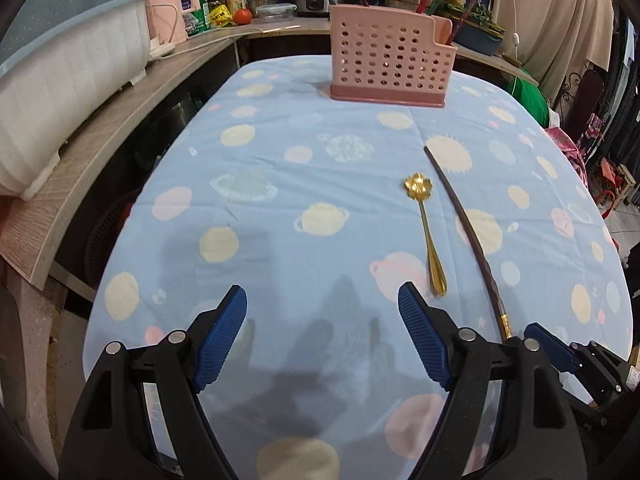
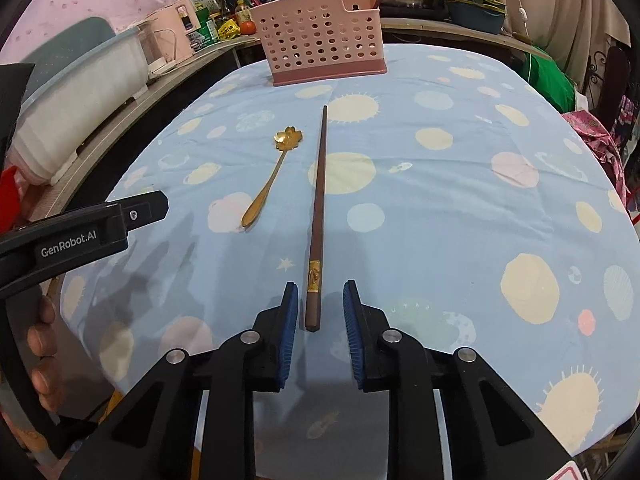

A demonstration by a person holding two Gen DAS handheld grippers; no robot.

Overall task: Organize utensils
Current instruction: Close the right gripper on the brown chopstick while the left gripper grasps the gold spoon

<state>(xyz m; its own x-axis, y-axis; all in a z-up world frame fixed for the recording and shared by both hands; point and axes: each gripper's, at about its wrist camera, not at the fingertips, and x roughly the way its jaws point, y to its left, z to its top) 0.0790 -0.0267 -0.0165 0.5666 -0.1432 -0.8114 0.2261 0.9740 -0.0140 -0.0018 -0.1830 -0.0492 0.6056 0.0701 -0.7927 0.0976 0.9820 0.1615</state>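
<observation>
Step in hand: pick-up of dark brown wooden chopstick (image 2: pixel 316 216) lying on blue planet-print worktop (image 2: pixel 440 208).

Right hand-held gripper (image 2: pixel 320 308): jaws narrowed, straddling chopstick's butt end, pads not yet pressing. Left hand-held gripper (image 1: pixel 322 304): jaws wide apart, holding nothing.

Beside chopstick: gold flower-bowl metal spoon (image 2: pixel 272 176).

Far edge: pink perforated plastic utensil holder (image 2: pixel 320 36), upright.

Next, likely: clamp, lift, carry to holder.
</observation>
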